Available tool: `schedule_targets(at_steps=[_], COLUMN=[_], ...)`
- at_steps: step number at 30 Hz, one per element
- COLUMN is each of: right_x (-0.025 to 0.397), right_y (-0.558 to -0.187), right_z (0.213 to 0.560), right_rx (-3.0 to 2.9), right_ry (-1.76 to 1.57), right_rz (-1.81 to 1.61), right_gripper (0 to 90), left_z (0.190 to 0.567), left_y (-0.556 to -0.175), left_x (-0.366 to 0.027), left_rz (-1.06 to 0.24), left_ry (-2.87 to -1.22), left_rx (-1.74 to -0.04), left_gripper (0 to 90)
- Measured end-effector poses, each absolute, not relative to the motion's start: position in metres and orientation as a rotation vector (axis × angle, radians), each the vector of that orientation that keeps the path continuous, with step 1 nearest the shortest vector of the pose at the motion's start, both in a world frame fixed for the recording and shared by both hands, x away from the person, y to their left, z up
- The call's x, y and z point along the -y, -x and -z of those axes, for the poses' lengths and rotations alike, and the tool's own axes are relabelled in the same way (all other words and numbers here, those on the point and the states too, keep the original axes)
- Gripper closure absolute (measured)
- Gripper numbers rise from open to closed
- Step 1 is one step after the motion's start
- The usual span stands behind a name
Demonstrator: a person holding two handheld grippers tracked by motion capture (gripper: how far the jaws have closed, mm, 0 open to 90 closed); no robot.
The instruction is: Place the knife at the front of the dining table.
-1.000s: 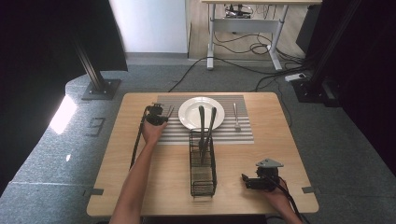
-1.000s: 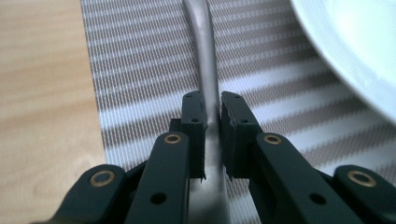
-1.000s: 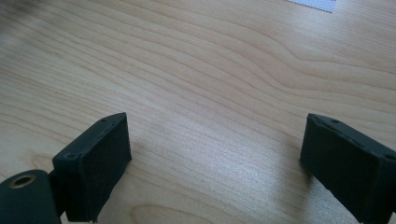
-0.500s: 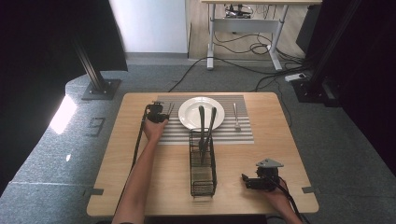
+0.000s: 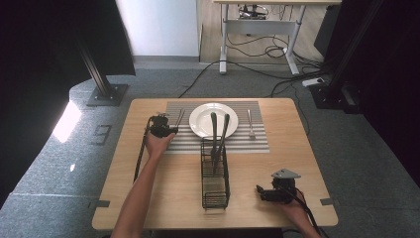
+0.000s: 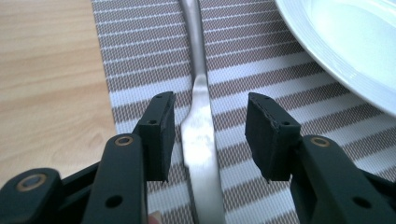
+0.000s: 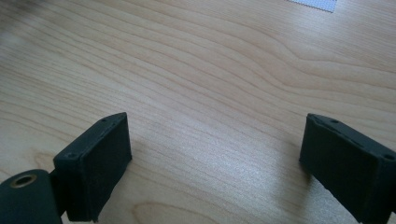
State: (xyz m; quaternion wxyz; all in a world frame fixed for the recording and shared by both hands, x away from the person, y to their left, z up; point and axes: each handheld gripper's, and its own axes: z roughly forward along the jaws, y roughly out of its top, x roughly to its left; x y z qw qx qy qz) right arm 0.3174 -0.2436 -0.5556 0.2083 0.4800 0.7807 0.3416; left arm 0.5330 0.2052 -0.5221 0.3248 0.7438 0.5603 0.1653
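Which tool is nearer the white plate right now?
Left. The left tool sits on the striped placemat just beside the white plate; the right tool rests near the table's front edge.

Looks like a lab or studio recording bay rather than a home: lone wooden table (image 5: pixel 163 188) on grey carpet (image 5: pixel 346 144), black curtains (image 5: pixel 44 59), metal stand posts (image 5: pixel 96 69), floor cables (image 5: pixel 257 79), and a height-adjustable desk (image 5: pixel 257 25) behind.

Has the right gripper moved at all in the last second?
No. The right gripper sits in the same spot beside the wire rack, near the table's front edge.
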Motion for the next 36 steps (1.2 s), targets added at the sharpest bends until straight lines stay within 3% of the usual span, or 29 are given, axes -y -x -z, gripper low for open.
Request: schedule_targets(at_steps=[15, 36], right_x=[0.243, 0.243], right_y=[-0.318, -0.318], right_z=[0.556, 0.556], right_rx=[-2.176, -2.183], right_ry=[-1.334, -1.330], right_rz=[-0.953, -0.956], right_gripper=[9.0, 8.6], left_z=[0.532, 0.534], left_y=[-0.517, -0.513], left_x=[-0.200, -0.199], left_rz=[-0.389, -0.362], left_ry=[-2.015, -1.972], left_rx=[-1.446, -1.440], left_gripper=[51.6, 53.6])
